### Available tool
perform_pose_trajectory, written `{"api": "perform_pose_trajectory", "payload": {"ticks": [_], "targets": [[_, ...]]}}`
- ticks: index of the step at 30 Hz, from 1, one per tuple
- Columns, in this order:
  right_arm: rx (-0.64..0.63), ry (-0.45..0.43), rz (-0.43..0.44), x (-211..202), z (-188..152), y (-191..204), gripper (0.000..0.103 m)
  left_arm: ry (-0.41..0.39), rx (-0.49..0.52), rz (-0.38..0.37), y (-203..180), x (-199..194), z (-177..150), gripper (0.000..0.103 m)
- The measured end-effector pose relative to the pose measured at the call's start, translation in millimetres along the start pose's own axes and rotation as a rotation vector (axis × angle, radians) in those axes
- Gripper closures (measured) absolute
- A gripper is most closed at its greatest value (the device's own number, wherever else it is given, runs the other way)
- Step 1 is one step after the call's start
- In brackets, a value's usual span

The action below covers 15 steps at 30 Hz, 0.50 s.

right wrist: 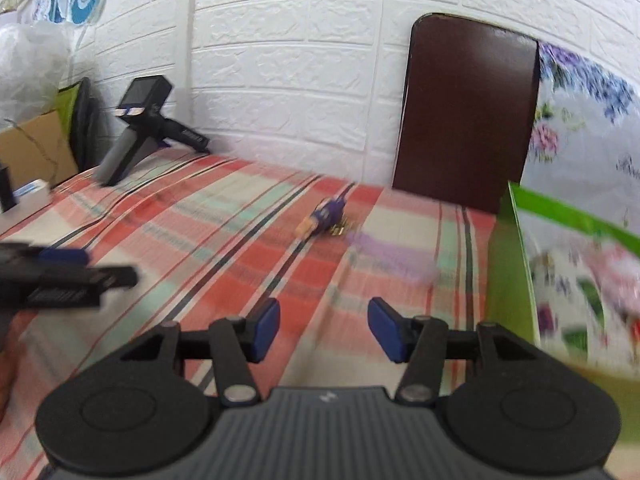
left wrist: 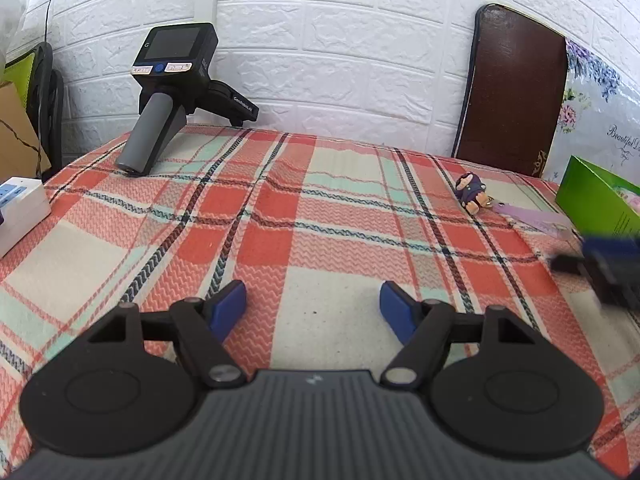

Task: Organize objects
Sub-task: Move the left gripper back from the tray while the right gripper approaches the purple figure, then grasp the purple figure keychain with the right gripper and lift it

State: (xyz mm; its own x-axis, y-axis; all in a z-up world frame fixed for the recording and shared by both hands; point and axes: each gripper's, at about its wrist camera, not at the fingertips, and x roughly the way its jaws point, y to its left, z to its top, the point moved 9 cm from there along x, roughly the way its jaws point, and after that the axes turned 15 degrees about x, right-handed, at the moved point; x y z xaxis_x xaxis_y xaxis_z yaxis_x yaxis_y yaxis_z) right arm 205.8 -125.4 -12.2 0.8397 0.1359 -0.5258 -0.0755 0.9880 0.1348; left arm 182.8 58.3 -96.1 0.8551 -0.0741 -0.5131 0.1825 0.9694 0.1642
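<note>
A small purple toy figure keychain (left wrist: 473,196) with a lilac strap (left wrist: 532,220) lies on the plaid tablecloth (left wrist: 320,216) at the right. In the right wrist view the keychain (right wrist: 326,218) is blurred, ahead of my right gripper (right wrist: 323,328), which is open with only cloth between its blue pads. My left gripper (left wrist: 312,308) is open wide over bare cloth, well short and left of the toy. Each gripper shows at the edge of the other's view: the right gripper (left wrist: 600,268), the left gripper (right wrist: 68,272).
A green box (left wrist: 600,200) with floral packaging stands at the right edge. A spare handheld gripper device (left wrist: 172,96) rests at the back left by the white brick wall. A white power strip (left wrist: 20,212) sits at left. A dark brown board (left wrist: 512,92) leans on the wall.
</note>
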Motion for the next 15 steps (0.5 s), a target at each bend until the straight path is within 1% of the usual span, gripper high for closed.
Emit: {"api": "perform_pose_trajectory", "payload": {"ticks": [2,3,7,8,9,10,11,12,13,14,15], "targets": [[-0.001,0.002,-0.021,23.3,15.5,1.3,0.05,-0.002,0.004,0.004,-1.3,0.4,0.1,0.028],[0.021,0.016,-0.012,35.7,22.4,0.8,0.046,-0.002,-0.001,0.002,-1.5,0.2,0.1,0.027],[0.219,0.07,0.046,72.1,43.6,-9.9,0.039,-0.004,-0.015,-0.008,-0.7,0.8,-0.8,0.026],[0.266,0.084,0.051,81.1,46.5,-12.4,0.033,-0.004,-0.015,-0.01,-0.1,1.3,-0.8,0.026],[0.301,0.107,0.056,90.3,48.0,-14.6,0.029,-0.004,-0.015,-0.009,0.2,1.2,-1.0,0.025],[0.327,0.14,0.052,100.7,48.3,-16.9,0.029,-0.004,-0.016,-0.013,1.2,2.4,-1.1,0.025],[0.338,0.175,0.043,109.7,46.1,-19.0,0.032,-0.003,-0.018,-0.014,1.2,2.5,-1.2,0.024],[0.324,0.182,0.037,114.7,45.5,-19.3,0.035,-0.003,-0.019,-0.015,1.5,2.7,-1.4,0.024],[0.27,0.18,0.036,117.0,46.1,-15.1,0.04,-0.002,-0.019,-0.016,1.7,3.1,-1.2,0.024],[0.213,0.187,0.023,117.7,44.2,-11.2,0.054,-0.002,-0.019,-0.016,1.6,3.1,-1.2,0.024],[0.176,0.187,0.009,116.4,42.9,-8.9,0.063,-0.002,-0.019,-0.017,1.5,2.9,-1.2,0.024]]}}
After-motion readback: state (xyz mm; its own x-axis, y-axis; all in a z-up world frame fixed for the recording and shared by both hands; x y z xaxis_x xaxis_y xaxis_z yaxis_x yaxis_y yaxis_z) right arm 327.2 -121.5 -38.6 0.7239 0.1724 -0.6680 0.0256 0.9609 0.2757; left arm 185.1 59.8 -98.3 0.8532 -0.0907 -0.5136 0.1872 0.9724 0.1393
